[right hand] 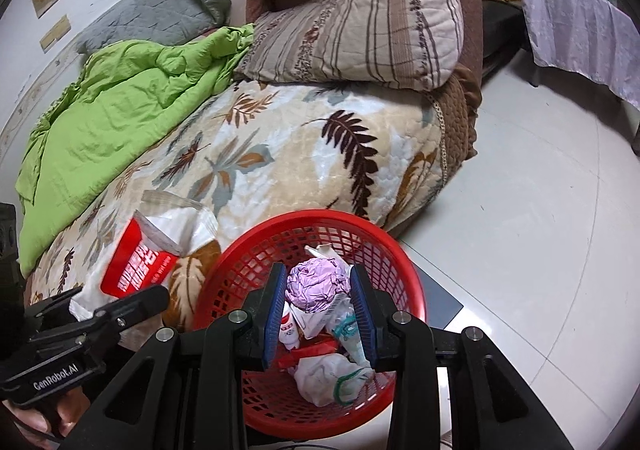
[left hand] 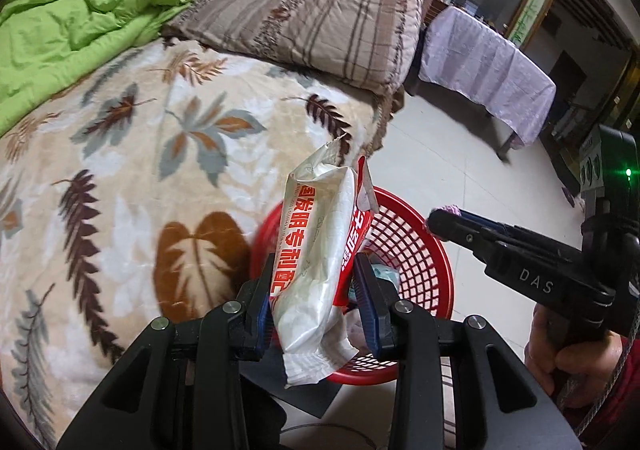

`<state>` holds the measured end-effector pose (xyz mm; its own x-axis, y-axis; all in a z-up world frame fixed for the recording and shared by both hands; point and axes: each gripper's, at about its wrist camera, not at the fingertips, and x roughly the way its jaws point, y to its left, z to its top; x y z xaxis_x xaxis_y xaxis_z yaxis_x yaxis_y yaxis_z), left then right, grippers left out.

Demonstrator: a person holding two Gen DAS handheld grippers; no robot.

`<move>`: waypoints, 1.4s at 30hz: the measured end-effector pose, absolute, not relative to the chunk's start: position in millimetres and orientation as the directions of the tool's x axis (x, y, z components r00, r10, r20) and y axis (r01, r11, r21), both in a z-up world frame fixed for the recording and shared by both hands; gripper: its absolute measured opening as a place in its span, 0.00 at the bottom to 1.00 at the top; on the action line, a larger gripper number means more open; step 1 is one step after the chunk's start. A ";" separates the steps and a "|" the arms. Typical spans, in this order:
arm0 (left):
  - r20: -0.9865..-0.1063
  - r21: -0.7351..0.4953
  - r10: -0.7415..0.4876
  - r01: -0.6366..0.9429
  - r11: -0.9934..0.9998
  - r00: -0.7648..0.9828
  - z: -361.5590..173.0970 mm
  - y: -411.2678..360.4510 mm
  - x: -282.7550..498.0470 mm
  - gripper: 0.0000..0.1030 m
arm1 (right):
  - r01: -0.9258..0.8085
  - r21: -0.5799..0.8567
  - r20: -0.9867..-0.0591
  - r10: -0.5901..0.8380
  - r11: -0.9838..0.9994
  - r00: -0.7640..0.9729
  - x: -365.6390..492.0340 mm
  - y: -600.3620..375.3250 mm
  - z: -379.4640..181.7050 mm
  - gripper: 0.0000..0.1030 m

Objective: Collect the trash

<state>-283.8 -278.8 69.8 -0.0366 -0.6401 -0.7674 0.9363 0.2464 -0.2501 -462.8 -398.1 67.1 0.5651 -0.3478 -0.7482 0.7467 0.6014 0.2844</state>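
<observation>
My left gripper (left hand: 316, 286) is shut on a white and red wet-wipe packet (left hand: 316, 262), held upright at the near-left rim of a red mesh basket (left hand: 416, 250). The packet also shows in the right wrist view (right hand: 148, 254), beside the basket. My right gripper (right hand: 319, 298) is shut on a crumpled purple paper ball (right hand: 316, 284) directly above the red basket (right hand: 256, 250). In the left wrist view the right gripper (left hand: 444, 221) sits over the basket's right rim. Several wrappers and tissues (right hand: 332, 374) lie in the basket.
The basket stands on a pale tiled floor (right hand: 540, 230) against a bed with a leaf-print blanket (left hand: 140, 153). A green quilt (left hand: 68, 29) and a striped pillow (left hand: 320, 21) lie on the bed. A table with a lilac cloth (left hand: 488, 65) stands at the right.
</observation>
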 end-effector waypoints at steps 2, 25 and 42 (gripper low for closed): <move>-0.772 -0.251 -0.634 0.938 0.239 -0.045 66.7 -281.9 -286.2 0.33 | 0.749 0.288 -0.751 -0.345 0.596 0.563 -464.3 -399.9 64.9 0.36; -0.723 -0.081 -0.660 0.924 0.373 0.203 83.1 -239.1 -269.5 0.63 | 0.781 0.262 -0.771 -0.364 0.567 0.523 -457.3 -386.7 67.2 0.49; -0.610 -0.016 -0.682 0.854 0.520 0.404 117.9 -162.4 -240.0 0.72 | 0.767 0.163 -0.745 -0.433 0.620 0.508 -432.8 -336.8 93.3 0.71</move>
